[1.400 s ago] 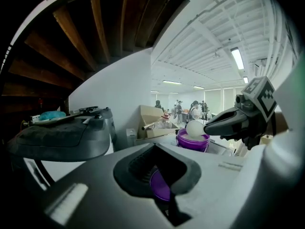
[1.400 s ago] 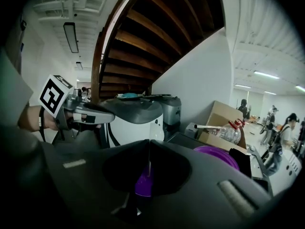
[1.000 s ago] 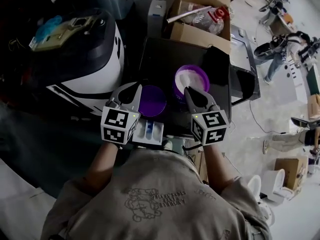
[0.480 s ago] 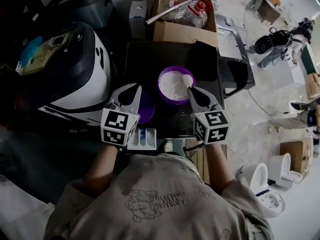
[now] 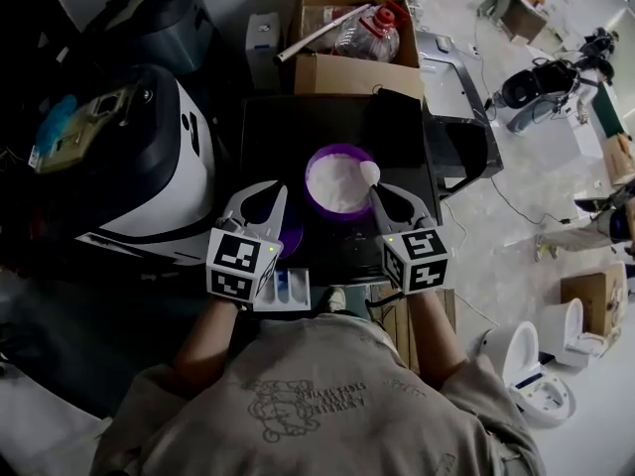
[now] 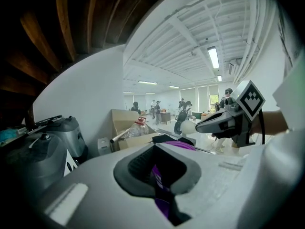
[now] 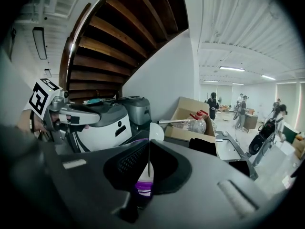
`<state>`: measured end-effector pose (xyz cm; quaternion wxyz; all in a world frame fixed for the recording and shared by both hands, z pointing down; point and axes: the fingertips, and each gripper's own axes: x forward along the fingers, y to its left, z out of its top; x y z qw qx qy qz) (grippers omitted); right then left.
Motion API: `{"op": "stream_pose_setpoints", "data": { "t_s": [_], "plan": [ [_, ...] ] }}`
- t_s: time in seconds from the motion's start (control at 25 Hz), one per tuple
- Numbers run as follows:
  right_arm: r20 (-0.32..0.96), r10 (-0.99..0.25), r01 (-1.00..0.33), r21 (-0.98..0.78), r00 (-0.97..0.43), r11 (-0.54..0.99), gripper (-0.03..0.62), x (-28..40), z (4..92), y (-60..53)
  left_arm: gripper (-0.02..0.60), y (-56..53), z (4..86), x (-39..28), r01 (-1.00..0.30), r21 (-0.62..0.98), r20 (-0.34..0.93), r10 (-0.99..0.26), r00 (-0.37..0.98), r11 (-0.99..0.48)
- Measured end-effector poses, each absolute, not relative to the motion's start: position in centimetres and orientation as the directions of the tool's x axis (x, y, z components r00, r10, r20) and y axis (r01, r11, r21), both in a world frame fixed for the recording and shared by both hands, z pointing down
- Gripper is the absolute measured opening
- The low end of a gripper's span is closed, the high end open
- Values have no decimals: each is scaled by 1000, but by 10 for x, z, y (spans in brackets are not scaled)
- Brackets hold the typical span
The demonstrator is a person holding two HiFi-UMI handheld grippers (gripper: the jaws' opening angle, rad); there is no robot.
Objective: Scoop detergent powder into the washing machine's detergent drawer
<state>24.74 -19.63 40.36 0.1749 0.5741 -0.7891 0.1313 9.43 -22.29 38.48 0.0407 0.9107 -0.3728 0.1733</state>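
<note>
Right claw (image 5: 383, 194) is shut tight on the thin handle of a white scoop (image 5: 369, 174). From the right gripper view, the claw (image 7: 147, 168) has its 2 jaws pressed on that flat handle, w/ the round scoop bowl (image 7: 156, 131) sticking up past the tips. The scoop sits over the far right edge of the purple tub (image 5: 342, 148), just above the white powder (image 5: 332, 184) inside. Can't tell if there is powder in the scoop.

Left claw (image 5: 260, 198) is closed too, pinching the edge of a purple lid (image 5: 290, 238). From the left gripper view, the claw (image 6: 159, 175) has the lid (image 6: 161, 194) squeezed btwn its jaws, and the tub rim (image 6: 183, 146) shows just past them. The other claw and its scoop (image 6: 188, 127) are off to the right there. The lid is held beside the tub, on its left, nearer the person.

Tub stands on a black tabletop (image 5: 278, 132). The detergent drawer (image 5: 286, 288) is white w/ blue bits inside. It sticks out at the front edge, under the left claw and close to the person's body. It is a bit apart from the scoop.

Behind the tabletop is a cardboard box (image 5: 362, 72) w/ a clear bottle (image 5: 367, 33) in it
</note>
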Motion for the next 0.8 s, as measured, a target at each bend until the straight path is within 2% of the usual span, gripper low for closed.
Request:
{"op": "stream_pose_setpoints", "data": {
  "t_s": [0.28, 0.52, 0.8],
  "plan": [
    [437, -855, -955, -30, -279, 296, 34, 255, 405, -193, 0, -221, 379, 98, -686, -36, 338, -654, 677, -727],
    [430, -874, -942, 132, -226, 309, 34, 251, 394, -193, 0, -220, 376, 101, -678, -37, 335, -648, 684, -734],
    [440, -866, -939, 128, -236, 321, 34, 251, 400, -198, 0, -223, 376, 106, -674, -43, 336, -646, 685, -737]
  ]
}}
